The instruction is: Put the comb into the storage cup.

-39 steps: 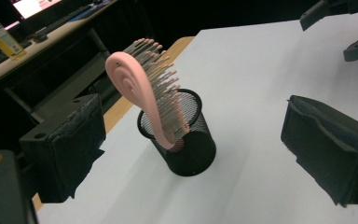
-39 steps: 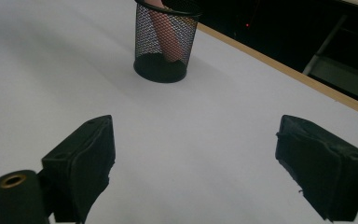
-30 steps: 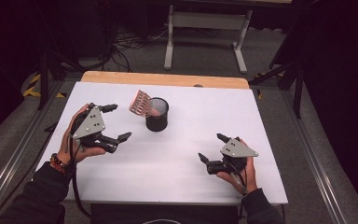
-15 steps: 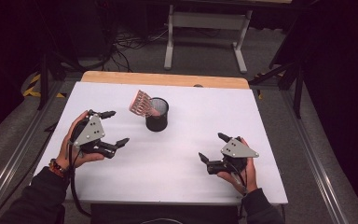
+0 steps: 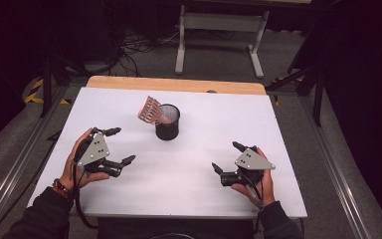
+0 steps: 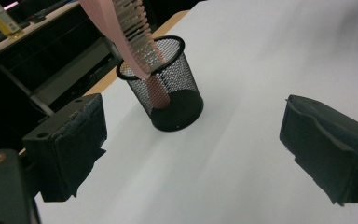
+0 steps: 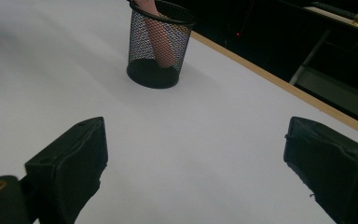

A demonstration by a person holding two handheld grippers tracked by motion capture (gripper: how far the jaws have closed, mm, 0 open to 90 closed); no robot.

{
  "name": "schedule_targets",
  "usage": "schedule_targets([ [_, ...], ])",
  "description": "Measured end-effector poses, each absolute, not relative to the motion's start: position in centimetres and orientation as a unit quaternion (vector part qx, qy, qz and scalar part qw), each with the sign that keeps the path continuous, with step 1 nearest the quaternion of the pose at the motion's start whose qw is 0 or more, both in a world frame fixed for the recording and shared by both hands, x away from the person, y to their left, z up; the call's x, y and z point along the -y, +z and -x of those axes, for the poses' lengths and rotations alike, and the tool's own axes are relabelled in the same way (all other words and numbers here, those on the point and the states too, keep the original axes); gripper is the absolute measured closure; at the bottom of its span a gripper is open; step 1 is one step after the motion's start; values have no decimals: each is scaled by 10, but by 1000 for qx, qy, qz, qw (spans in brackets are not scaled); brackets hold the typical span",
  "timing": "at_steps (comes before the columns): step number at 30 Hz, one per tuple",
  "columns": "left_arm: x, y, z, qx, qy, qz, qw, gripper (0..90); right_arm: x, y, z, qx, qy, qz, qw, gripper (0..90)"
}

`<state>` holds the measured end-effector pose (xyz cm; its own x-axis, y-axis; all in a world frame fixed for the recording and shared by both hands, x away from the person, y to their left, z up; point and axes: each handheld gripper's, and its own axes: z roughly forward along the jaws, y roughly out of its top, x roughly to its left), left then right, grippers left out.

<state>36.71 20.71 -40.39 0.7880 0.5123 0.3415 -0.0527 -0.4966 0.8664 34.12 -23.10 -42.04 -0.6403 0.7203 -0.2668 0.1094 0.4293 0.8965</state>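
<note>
1. Two grippers sit low over the white table [image 5: 189,199], one to each side of a black mesh cup [image 5: 167,124] that stands near the table's middle, toward the far edge.
2. A pink comb [image 5: 150,110] stands in the cup handle-down; its toothed end leans out over the rim toward the left, so the cup's wall is what props it at that tilt.
3. The left gripper [image 5: 118,145] has its jaws spread wide with nothing between them. It points at the cup, which the left gripper view shows between and beyond the jaws, well apart from them.
4. The right gripper [image 5: 226,157] is likewise spread and empty, held near the front right, well apart from the cup.
5. With both claws empty and clear of the cup, I judge the comb is either just placed or about to be fetched; I cannot tell which.
</note>
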Motion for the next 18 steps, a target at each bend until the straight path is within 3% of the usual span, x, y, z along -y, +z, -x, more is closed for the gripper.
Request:
schedule_targets([
  [18, -224, -428, -357, -173, 287, -806, 488, 48, 232, -419, -338, -769, 470, -267, 342, 68],
])
